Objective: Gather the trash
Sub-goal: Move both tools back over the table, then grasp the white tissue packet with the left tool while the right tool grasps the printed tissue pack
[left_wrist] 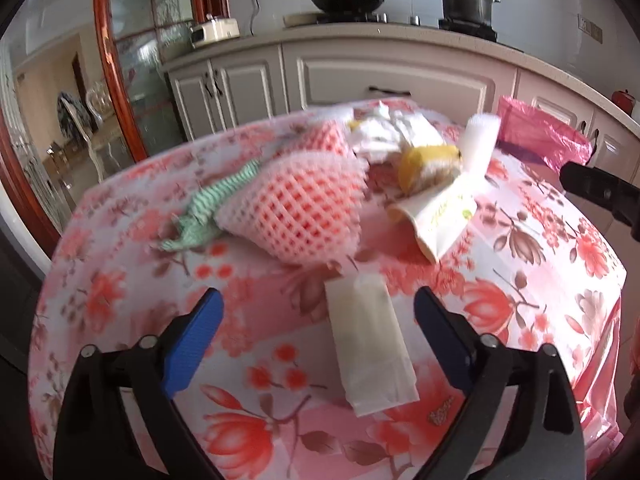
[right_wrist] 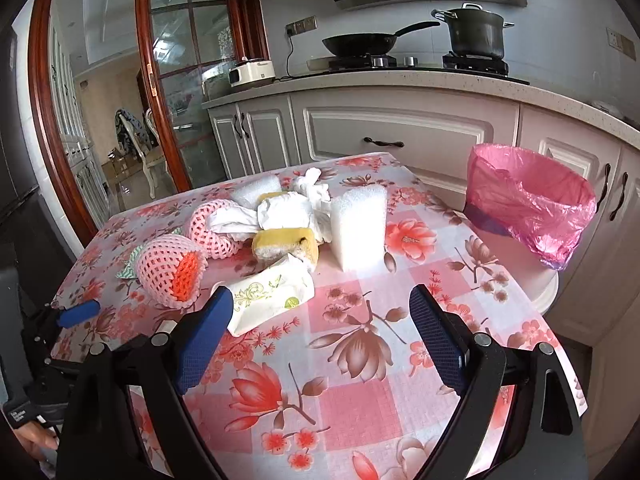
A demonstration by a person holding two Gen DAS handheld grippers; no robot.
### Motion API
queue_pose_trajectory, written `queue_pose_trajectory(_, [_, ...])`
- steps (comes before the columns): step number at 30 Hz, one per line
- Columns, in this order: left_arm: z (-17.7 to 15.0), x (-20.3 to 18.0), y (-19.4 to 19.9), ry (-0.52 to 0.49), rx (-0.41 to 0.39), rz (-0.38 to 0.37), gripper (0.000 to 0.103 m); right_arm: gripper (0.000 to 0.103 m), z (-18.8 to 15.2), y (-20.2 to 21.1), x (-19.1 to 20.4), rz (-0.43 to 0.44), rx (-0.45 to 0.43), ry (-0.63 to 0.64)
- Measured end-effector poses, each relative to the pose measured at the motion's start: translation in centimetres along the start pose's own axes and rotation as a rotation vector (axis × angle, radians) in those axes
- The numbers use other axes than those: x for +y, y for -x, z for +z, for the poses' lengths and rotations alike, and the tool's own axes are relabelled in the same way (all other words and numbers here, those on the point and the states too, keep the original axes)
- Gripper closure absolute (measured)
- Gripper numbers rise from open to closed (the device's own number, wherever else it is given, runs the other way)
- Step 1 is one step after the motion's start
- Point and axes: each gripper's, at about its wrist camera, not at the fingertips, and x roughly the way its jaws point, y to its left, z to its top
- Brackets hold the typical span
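Note:
Trash lies heaped on the floral tablecloth (right_wrist: 360, 400). My left gripper (left_wrist: 318, 296) is open low over the near edge, with a flat white packet (left_wrist: 372, 344) on the cloth between its blue pads, untouched. Beyond it lie a pink foam net (left_wrist: 296, 208), a green striped cloth (left_wrist: 200, 216), a tissue pack (left_wrist: 444, 212) and a yellow sponge (left_wrist: 428, 164). My right gripper (right_wrist: 320, 296) is open and empty. Its left fingertip is close to the tissue pack (right_wrist: 272, 296). A white foam block (right_wrist: 358, 228) and crumpled tissues (right_wrist: 288, 208) sit farther back.
A bin lined with a pink bag (right_wrist: 528, 208) stands off the table's right edge. Behind are white cabinets (right_wrist: 392, 136) and a counter with a frying pan (right_wrist: 360, 44) and a pot (right_wrist: 476, 32). A glass door (right_wrist: 100, 120) is at the left.

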Motion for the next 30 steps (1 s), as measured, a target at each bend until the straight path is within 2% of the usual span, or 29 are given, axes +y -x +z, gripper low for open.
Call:
queue_pose_trajectory(6, [-0.7, -1.5, -1.5, -0.039, 0.034, -0.025, 0.026, 0.018, -0.5, -0.7, 0.2, -0.011, 0.02, 0.001])
queue_pose_trajectory(8, [-0.8, -1.7, -2.0, -0.044, 0.051, -0.03, 0.034, 0.018, -0.6, -1.2, 0.2, -0.018, 0.031, 0.0])
queue_pose_trajectory(12, [-1.3, -1.8, -2.9, -0.045, 0.084, -0.052, 0.041, 0.018, -0.9, -2.0, 0.3, -0.023, 0.053, -0.014])
queue_pose_trajectory(16, [-1.8, -1.8, -3.5, -0.059, 0.102, -0.083, 0.066, 0.018, -0.9, -3.2, 0.8, -0.02, 0.078, -0.037])
queue_pose_trajectory(24, [-1.7, 0.6, -1.5, -0.072, 0.018, -0.042, 0.069, 0.018, 0.4, -6.4, 3.0, -0.02, 0.113, -0.103])
queue_pose_trajectory(30, [-1.3, 3.6, -0.4, -0.017, -0.018, -0.017, 0.069, 0.018, 1.7, -9.6, 5.2, -0.1, 0.128, -0.148])
